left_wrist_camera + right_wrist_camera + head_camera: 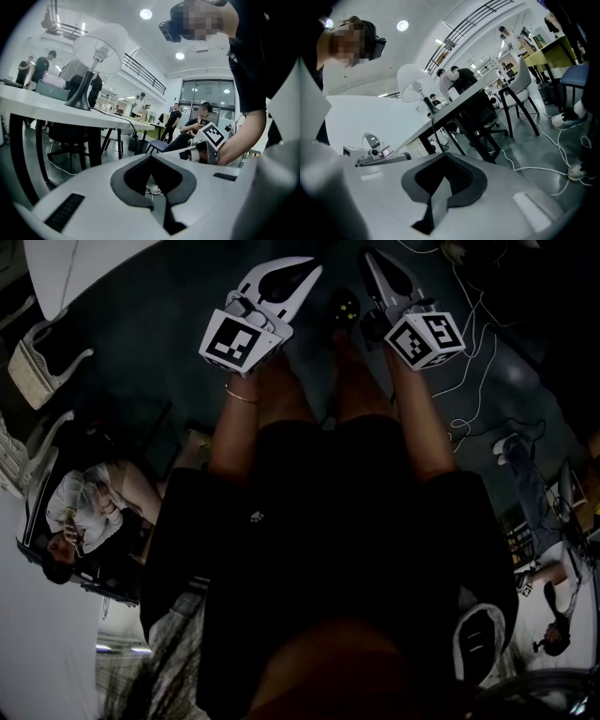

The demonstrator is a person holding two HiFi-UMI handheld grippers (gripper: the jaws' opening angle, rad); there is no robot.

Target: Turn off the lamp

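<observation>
Left gripper (312, 271) and right gripper (371, 259) side by side, both closed.

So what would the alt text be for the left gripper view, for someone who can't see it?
The left gripper, white jaws shut on nothing, fills the bottom of a fisheye picture. Beyond it, upper left, a white-shaded lamp stands on a white table in a bright office; the person holding the gripper leans in from the right.

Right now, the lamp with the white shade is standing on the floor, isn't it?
Not quite. The lamp with the white shade is standing on the white table, not on the floor. The left gripper view shows it.
</observation>
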